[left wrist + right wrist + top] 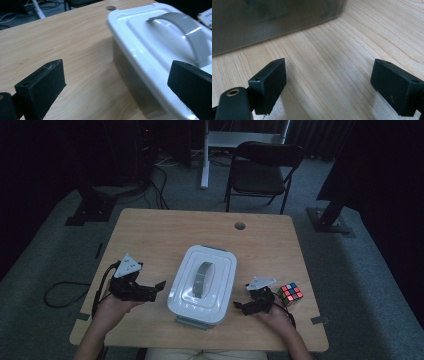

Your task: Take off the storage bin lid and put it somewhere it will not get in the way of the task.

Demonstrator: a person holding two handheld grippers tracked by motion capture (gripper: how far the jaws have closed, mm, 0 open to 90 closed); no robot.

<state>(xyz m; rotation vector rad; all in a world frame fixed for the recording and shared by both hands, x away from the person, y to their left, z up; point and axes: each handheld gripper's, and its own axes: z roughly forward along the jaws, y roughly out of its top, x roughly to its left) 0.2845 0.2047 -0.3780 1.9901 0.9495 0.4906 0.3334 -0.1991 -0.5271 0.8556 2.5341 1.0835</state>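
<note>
On the surface (150, 230): box (202, 285) stands mid-surface, between both hand-held grippers, lid on.
Progress: judged barely begun; nothing gripped, box closed, latch at the near edge looks unopened.
Left hand-held gripper (152, 290): jaws apart, empty, just left of the box, aimed at its side.
Right hand-held gripper (240, 306): jaws apart, empty, low by the box's right wall.
Left to do: likely grasp and open or lift the box.
Box: white glossy plastic, rounded rectangle, arched grey handle (186, 32) on the lid.
Surface: pale wood grain, matte.
Cube (290, 293): coloured puzzle cube, right of the right hand-held gripper, apart from it.
</note>
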